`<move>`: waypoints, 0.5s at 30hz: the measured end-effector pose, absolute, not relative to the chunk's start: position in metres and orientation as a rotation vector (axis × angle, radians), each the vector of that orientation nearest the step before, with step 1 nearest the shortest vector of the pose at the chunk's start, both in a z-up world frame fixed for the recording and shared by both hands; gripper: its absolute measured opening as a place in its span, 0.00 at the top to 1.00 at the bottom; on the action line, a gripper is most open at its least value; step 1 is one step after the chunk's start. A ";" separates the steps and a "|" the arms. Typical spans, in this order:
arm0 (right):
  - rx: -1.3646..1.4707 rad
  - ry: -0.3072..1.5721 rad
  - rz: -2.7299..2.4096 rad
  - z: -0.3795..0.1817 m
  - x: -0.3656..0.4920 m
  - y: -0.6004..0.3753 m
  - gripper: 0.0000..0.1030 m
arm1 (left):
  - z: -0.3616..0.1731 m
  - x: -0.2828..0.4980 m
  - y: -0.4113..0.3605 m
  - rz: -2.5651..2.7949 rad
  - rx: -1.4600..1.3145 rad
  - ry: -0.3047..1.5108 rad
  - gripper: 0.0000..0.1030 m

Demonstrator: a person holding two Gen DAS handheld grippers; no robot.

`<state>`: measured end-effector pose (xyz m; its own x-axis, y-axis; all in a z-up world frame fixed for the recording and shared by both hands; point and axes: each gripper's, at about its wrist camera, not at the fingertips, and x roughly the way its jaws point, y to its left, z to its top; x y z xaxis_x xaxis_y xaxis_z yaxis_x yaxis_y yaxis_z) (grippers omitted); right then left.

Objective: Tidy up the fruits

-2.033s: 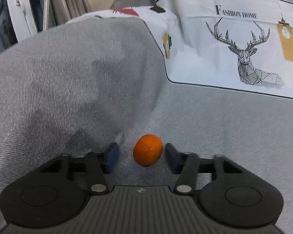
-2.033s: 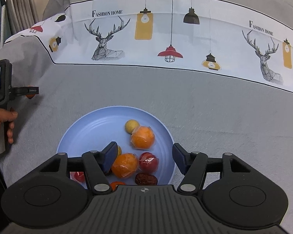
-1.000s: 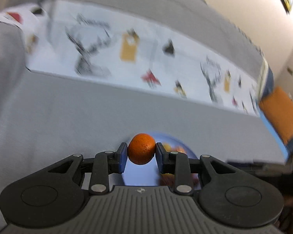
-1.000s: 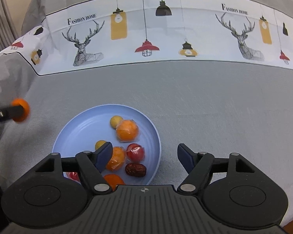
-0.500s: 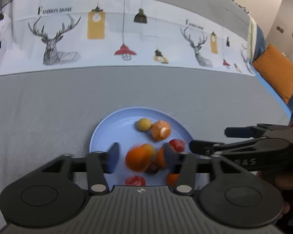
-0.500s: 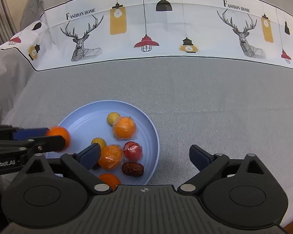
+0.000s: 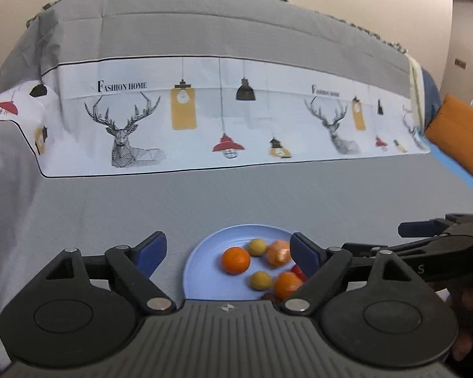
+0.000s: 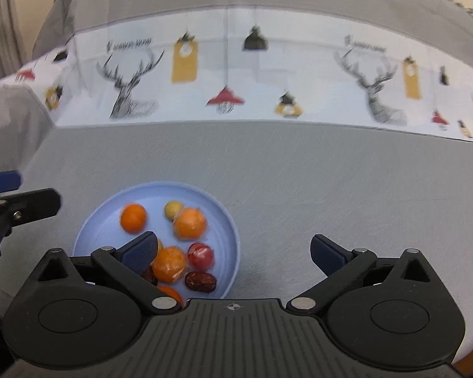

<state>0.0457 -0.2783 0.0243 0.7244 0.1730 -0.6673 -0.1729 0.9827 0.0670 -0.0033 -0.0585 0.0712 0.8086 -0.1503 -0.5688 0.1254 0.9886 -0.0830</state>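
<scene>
A light blue plate [image 7: 201, 261] [image 8: 224, 220] lies on the grey cloth and holds several fruits. The small orange [image 7: 235, 260] [image 8: 133, 218] lies loose at the plate's left part, beside wrapped oranges [image 8: 189, 223], small yellow fruits [image 7: 257, 247], a red fruit [image 8: 200, 255] and a brown date [image 8: 200, 281]. My left gripper [image 7: 228, 252] is open and empty, raised above the plate's near left side. My right gripper [image 8: 233, 253] is open and empty above the plate's near right edge. Each gripper shows in the other's view, the right [image 7: 438, 239] and the left [image 8: 15, 201].
A printed white band with deer and lamps [image 7: 230, 119] runs across the back of the grey cloth. An orange cushion [image 7: 460, 135] lies at the far right. A raised grey fold [image 8: 9, 119] sits at the left.
My left gripper closed on the orange, carried it right over the plate and opened. The orange now lies on the plate. Both grippers have pulled back and up; the right opened wider.
</scene>
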 end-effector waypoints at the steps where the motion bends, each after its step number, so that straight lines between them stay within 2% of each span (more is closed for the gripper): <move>1: 0.018 0.725 0.170 0.030 0.041 -0.282 0.01 | 0.077 -0.005 -0.060 -0.133 -0.063 0.614 0.09; 5: 0.083 0.683 0.094 0.049 0.018 -0.294 0.01 | 0.105 -0.010 -0.066 -0.139 -0.161 0.610 0.06; 7: 0.088 0.664 0.082 0.053 0.009 -0.296 0.01 | 0.119 -0.011 -0.074 -0.165 -0.212 0.627 0.00; 11: 0.086 0.649 0.065 0.053 0.004 -0.299 0.01 | 0.143 -0.030 -0.092 -0.327 -0.259 0.611 0.01; 15: 0.074 0.673 0.056 0.043 0.011 -0.302 0.01 | 0.128 -0.057 -0.098 -0.304 -0.192 0.556 0.00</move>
<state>0.0105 -0.3022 0.0433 0.7804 0.0756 -0.6206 -0.0278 0.9959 0.0864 -0.0572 -0.0984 0.1279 0.8065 -0.3342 -0.4878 0.2311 0.9375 -0.2601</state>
